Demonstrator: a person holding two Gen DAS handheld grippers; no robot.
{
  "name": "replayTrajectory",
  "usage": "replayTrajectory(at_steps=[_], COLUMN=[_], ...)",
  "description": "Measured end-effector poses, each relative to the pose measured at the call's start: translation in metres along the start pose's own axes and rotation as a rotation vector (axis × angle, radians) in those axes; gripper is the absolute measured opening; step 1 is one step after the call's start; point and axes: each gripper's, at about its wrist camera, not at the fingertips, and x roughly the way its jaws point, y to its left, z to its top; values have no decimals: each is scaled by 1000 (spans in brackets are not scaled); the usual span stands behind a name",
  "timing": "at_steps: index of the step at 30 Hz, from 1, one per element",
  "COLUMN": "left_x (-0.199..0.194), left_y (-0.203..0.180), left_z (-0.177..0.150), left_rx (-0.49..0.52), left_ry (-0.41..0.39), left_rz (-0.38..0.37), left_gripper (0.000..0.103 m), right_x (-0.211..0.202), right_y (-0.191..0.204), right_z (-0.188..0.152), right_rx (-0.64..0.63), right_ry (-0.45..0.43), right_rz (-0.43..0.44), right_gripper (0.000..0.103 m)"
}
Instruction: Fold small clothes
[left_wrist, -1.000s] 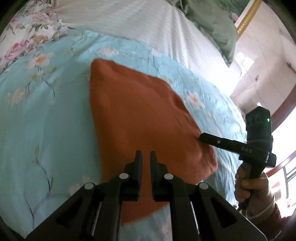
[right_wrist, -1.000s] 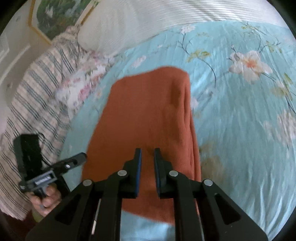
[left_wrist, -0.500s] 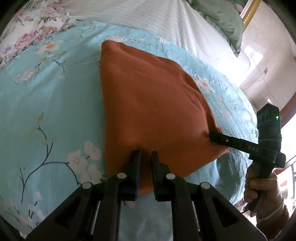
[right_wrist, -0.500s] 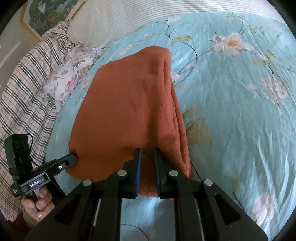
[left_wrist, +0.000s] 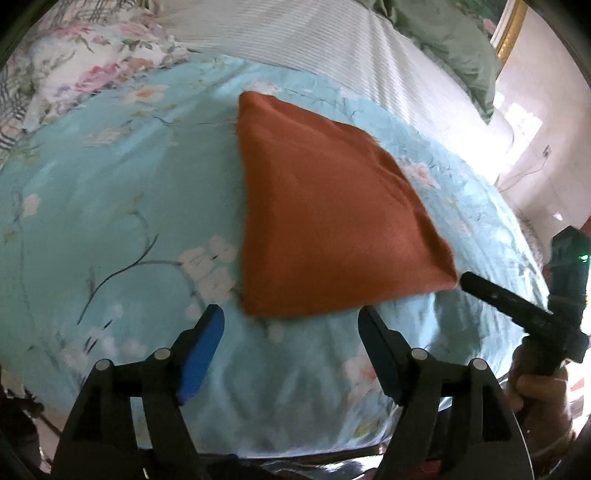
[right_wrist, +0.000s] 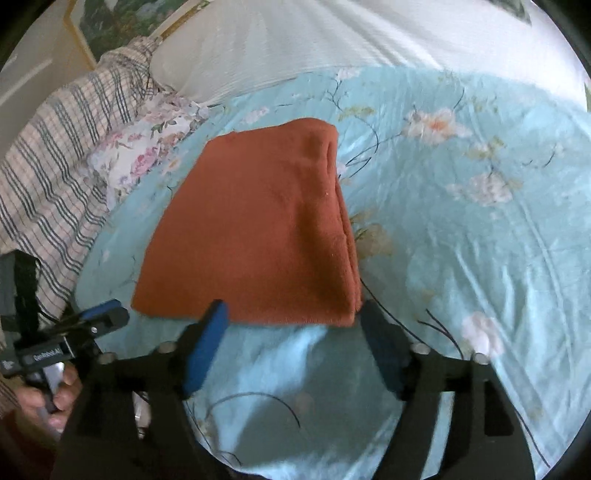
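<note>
The folded rust-orange garment (left_wrist: 332, 221) is lying on the floral bedspread (left_wrist: 110, 192), just ahead of the left gripper (left_wrist: 290, 321) and right gripper (right_wrist: 293, 314); both jaws are opening, seemingly holding nothing.

Right tool (right_wrist: 291, 314) jaws opening, empty; folded orange cloth (right_wrist: 255, 229) on bedspread (right_wrist: 461, 240).

Both wrist views look steeply down, close over the bedspread (left_wrist: 110, 192), sharing the orange cloth (left_wrist: 325, 221).

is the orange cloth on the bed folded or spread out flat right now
Folded. The orange cloth lies as a compact rectangle on the blue floral bedcover, and stacked layers show along its right edge in the right wrist view. Neither gripper holds it.
</note>
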Motion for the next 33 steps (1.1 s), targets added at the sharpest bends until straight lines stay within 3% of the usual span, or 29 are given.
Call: replayTrajectory(at_steps=[5,10,15,17,20,21,27,33], left_x=[-9,-12,-19,-23,-31,-33,-38,-43], left_y=[2,9,13,11,5,2,-3,-4], left_z=[-17,-28,-31,-34,-38,-40,-37,-36], left_rx=[27,32,-14,-20,-3,8,29,59], left_ry=[7,15,4,-6,-27,-31,-50,-61], left_rz=[99,169,196,209,211,217,258,274], left_gripper=[80,80,80,80,80,80,80,80], right_x=[-6,-8,-15,-20,-38,-43,-59,-60], right_y=[3,8,8,11,17,21,47,36], right_z=[-15,-30,-38,-41,-51,-55,-66,-68], right_rx=[-45,-57,8,32,113,127,23,57], right_ry=[17,41,76,84,26,16,7,22], right_rz=[-42,-35,44,35,74,83,59,160], right_gripper=[88,89,89,89,90,95,103,103])
